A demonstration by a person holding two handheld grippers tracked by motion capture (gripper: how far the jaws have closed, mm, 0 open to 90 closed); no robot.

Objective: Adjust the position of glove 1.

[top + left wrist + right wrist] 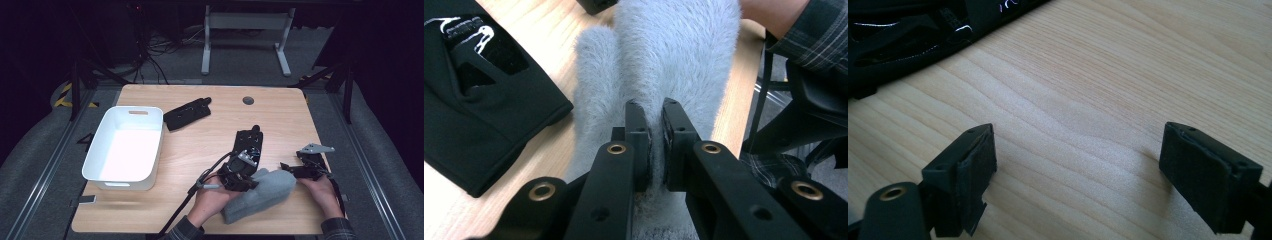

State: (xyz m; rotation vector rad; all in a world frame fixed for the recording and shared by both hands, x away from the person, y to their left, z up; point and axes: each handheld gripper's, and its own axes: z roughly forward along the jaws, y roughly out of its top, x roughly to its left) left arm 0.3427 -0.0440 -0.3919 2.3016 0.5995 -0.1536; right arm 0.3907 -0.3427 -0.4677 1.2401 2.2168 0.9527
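Left gripper (pixel 653 117): jaws drawn together on a pinch of the grey fleece mitten (pixel 674 65), pile bulging on both sides of the pads. In the high view the left gripper (pixel 240 172) sat over the mitten (pixel 262 192) near the front edge of the worktop (pixel 210 145), right of centre.

Right gripper (pixel 1075 165): jaws wide apart, nothing between them, bare wood beneath. In the high view it (pixel 292 170) lay just beside the mitten's far tip, close to the right edge.

Handling, as judged: the mitten looked light, soft and limp, so it would likely sag and fold once lifted. The fluffy pile may slip through a shallow pinch. A deeper bite across a doubled fold or at the cuff should hold better than a grip on pile alone.

A black glove (pixel 248 142) lay just behind the left gripper, touching or nearly so. A second black glove (pixel 187 114) lay towards the back edge, beside a white bin (pixel 125 145) at the left side.

Views compared: the left gripper view showed the pinch itself and the mitten's thumb lobe (pixel 596 60). The high view gave the layout, bin and both gloves. The right gripper view showed the open jaws and a black glove edge (pixel 913 35) at upper left.
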